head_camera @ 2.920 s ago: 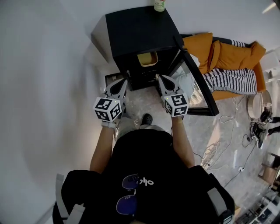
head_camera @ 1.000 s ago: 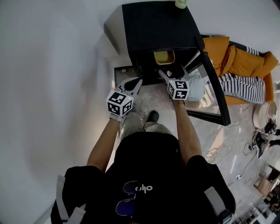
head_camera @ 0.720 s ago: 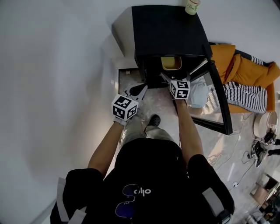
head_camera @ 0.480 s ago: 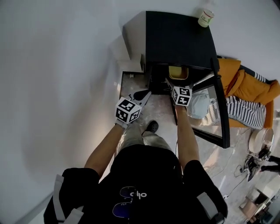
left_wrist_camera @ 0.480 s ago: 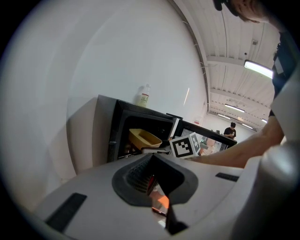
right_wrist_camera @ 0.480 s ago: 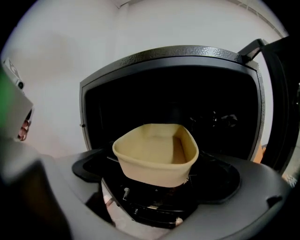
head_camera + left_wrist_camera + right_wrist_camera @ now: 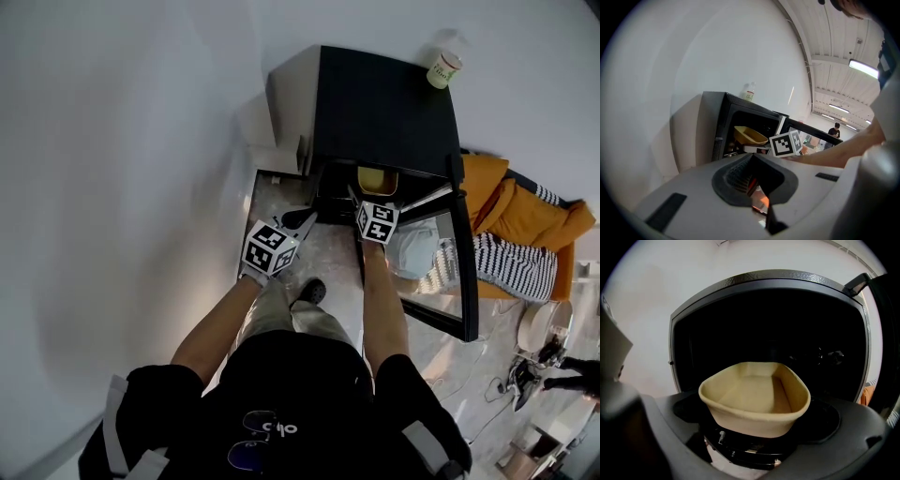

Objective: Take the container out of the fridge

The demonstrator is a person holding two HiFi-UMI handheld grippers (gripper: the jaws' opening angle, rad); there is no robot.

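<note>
The container [image 7: 754, 399] is a pale yellow open tub with rounded corners. It stands upright on a shelf inside the open black fridge [image 7: 384, 103], close to the front edge, and looks empty. I judge it to be light. Its walls are thin and look like plastic, so they are probably stiff enough to carry but would bow under a hard squeeze. The surface looks smooth and may be a little slippery.

The safest hold is probably across the two side walls just under the thicker rim, so the lip can catch if it slides.

The mouth faces straight up. The tub is nearly as wide as it is deep. Its longer side seems to run front to back into the fridge, but I cannot be sure of that.

The right tongs [image 7: 757, 439] have just been opening and now stand wide apart. The tub is in line between them, and the pads do not press on it. The left tongs [image 7: 298, 219] are together and empty, low and to the left of the fridge opening.
</note>
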